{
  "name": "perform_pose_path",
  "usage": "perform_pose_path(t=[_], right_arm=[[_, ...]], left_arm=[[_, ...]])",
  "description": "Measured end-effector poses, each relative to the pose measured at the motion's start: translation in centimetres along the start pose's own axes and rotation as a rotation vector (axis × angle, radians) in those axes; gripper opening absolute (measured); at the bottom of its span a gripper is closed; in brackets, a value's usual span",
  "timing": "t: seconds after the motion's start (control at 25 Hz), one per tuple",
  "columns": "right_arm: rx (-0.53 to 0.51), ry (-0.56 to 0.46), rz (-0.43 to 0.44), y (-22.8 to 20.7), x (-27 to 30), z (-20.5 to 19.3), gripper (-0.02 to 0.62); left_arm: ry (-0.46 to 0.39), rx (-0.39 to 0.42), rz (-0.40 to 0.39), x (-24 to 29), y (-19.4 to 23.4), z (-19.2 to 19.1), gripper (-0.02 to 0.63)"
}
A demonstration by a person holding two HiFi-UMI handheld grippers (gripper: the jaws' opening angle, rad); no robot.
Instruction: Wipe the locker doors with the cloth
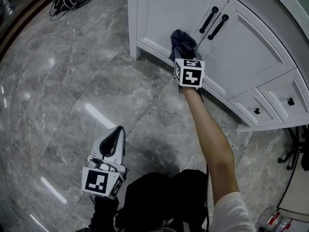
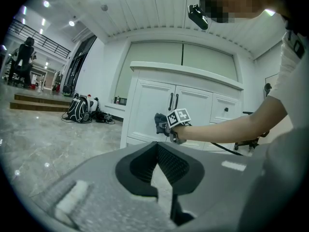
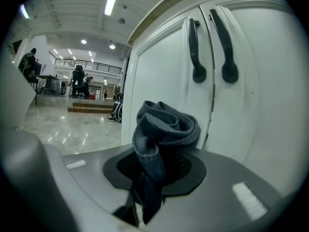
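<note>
Cloth point(image 3: 161, 129), dark grey and bunched, is clamped in the right gripper point(image 3: 155, 166) at centre frame, just before the left locker door point(image 3: 159, 66) and below the black handles point(image 3: 195, 47). Contact with the door cannot be told. In the head view, cloth and marker cube point(image 1: 189, 72) hide those jaw tips. Left gripper point(image 1: 116, 134) sits lower left, jaws closed, empty.
</note>
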State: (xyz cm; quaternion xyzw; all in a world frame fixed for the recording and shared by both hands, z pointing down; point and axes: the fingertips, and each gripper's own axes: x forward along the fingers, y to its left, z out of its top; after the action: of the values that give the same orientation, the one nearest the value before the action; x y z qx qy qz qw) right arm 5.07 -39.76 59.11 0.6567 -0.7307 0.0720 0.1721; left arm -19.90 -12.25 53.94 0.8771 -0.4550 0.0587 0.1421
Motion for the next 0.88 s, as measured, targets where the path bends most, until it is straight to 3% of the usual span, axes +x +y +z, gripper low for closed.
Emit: perform_pose_path(t=[0.36,0.48,0.64,0.88], right_arm=[[0.028,-0.133,-0.020,-0.8,-1.8,9.4,0.103],[0.068,-0.137,-0.019,-0.8,-2.0,10.8,0.103],[0.029,-0.156,-0.030,-0.1,-2.1,12.2,0.103],[0.051,-0.229,-0.050,-0.7,-3.2,17.3,0.103]], left_arm=[[-0.027,0.016,0.027,0.0,0.7,1.8,0.002],[-0.041,0.020,0.057,-0.7,1.7,3.0,0.002],[-0.049,0.018,0.115,-1.9,3.3,4.5,0.002],[-0.086,0.023,0.153,-3.3,4.8,5.9,0.002]])
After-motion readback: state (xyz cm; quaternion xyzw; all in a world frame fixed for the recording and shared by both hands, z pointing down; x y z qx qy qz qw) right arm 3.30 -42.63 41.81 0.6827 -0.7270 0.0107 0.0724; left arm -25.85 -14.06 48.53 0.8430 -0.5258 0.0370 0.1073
